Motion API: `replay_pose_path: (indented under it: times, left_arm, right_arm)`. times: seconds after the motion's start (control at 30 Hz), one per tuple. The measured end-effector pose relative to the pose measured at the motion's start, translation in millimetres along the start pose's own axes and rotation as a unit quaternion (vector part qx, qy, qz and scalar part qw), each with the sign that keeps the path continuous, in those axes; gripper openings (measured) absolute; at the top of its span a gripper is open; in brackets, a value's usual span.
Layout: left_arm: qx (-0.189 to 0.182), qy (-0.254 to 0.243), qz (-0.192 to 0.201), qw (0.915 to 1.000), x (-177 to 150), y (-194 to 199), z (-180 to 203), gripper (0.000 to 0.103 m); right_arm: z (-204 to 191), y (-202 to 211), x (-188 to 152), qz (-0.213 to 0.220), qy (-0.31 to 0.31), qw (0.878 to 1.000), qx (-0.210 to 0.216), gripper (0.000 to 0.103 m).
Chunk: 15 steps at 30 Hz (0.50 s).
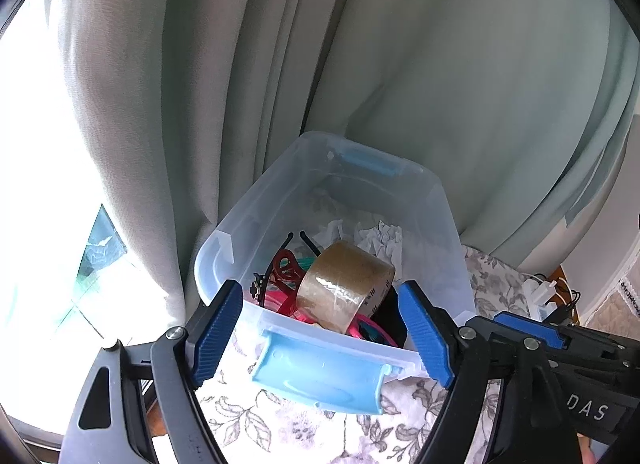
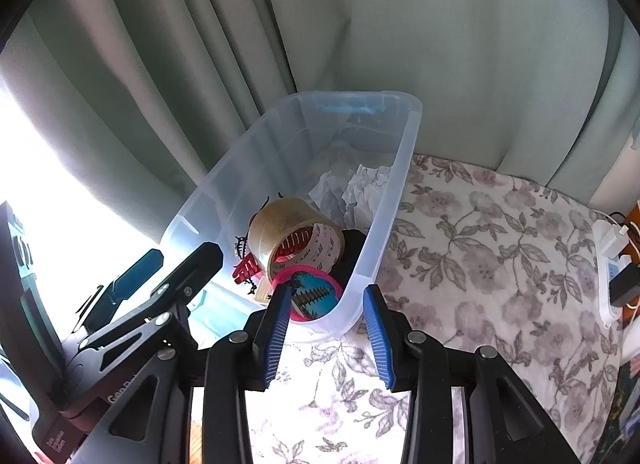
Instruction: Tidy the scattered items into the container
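Note:
A clear plastic container with blue handles stands on a floral cloth against the curtain; it also shows in the right wrist view. Inside lie a brown tape roll, a red hair clip, a pink round mirror, crumpled white paper and a dark item. My left gripper is open and empty, its fingers astride the near end of the container. My right gripper is open and empty at the container's near corner. The left gripper shows in the right wrist view.
The grey-green curtain hangs right behind the container. The floral cloth stretches to the right. A white power strip with cables lies at the cloth's right edge. A bright window is on the left.

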<state>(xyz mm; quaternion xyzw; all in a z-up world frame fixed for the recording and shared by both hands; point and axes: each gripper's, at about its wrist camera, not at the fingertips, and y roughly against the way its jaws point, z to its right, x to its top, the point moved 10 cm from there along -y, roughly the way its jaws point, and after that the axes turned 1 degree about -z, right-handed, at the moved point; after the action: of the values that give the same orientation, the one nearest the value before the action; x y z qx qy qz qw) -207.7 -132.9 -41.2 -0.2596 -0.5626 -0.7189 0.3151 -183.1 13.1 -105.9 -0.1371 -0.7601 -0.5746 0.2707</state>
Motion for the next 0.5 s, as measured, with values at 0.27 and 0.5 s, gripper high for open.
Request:
replay_pose_path:
  times: [0.27, 0.5]
  left_arm:
    - [0.033, -0.014, 0.004, 0.9993, 0, 9, -4, 0.084]
    - [0.033, -0.005, 0.007, 0.9994, -1, 13, -12, 0.084]
  right_arm:
    - [-8, 0, 3, 0.004, -0.005, 1.000, -0.013, 0.041]
    - [-15, 1, 4, 0.005, -0.003, 1.000, -0.018, 0.041]
